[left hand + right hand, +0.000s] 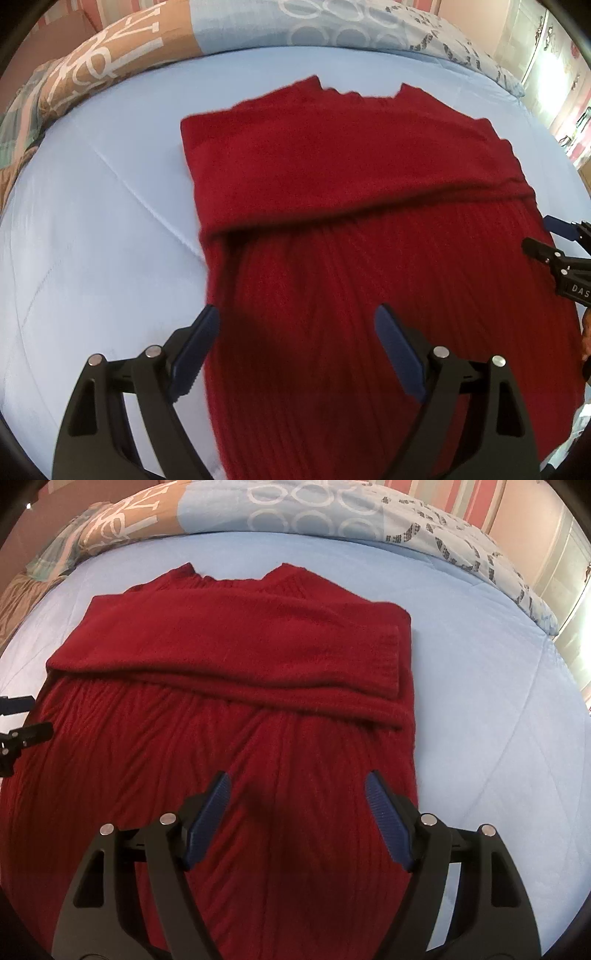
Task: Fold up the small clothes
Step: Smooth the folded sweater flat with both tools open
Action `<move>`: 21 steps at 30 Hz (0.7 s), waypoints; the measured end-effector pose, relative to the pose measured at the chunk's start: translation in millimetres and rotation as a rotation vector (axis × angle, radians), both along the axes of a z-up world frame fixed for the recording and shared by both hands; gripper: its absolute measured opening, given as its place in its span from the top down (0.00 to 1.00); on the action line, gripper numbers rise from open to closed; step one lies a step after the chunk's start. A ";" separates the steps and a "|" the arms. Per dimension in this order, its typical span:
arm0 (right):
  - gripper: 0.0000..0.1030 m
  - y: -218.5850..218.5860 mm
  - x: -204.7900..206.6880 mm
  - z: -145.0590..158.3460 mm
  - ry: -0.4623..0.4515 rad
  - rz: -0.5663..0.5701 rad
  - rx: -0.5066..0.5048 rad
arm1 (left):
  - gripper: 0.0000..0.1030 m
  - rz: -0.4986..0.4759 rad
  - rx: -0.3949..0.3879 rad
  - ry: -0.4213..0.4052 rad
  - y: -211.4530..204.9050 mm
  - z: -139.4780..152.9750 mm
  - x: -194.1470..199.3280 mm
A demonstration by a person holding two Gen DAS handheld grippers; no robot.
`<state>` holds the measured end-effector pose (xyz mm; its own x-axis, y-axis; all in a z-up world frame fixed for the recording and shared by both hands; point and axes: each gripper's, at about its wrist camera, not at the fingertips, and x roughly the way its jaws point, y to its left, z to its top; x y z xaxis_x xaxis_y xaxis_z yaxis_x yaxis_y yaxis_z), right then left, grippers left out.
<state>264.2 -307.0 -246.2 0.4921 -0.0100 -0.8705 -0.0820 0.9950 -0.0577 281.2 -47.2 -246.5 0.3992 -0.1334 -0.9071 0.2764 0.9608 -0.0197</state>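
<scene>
A dark red ribbed knit sweater [332, 221] lies flat on a bed covered with a smooth pale blue sheet [92, 221], its neckline at the far end. Both sleeves are folded across the chest, forming a thick, fuzzy horizontal band; one ribbed cuff [391, 661] shows near the sweater's right edge. Below the band, the body runs toward the cameras in long vertical ribs with soft wrinkles. The left tool [297, 314] hovers over the near left part of the sweater, its black frame and blue ridged pads [399, 354] spread wide, holding nothing. The right tool [295, 779] hovers over the near right part, its pads also well apart and empty. In the left view, the right tool's black side appears at the picture's right edge, printed with the white letters "DAS", cut off by the frame. Beyond the sheet lies a patchwork quilt [295, 513] in tan, blue and grey, printed with white rings and large partial letters that cannot be read.
</scene>
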 end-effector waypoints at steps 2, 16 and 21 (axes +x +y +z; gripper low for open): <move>0.27 0.4 -5.9 2.0 -0.005 0.000 0.004 | 0.16 0.003 -0.011 0.001 -0.8 2.4 -9.2; 0.26 -2.7 -96.2 8.2 0.072 -0.012 -0.001 | 0.16 0.030 -0.038 0.070 11.9 4.6 -97.2; 0.27 -15.2 -132.6 11.7 0.114 -0.054 -0.026 | 0.16 -0.002 0.011 0.095 10.4 2.6 -128.7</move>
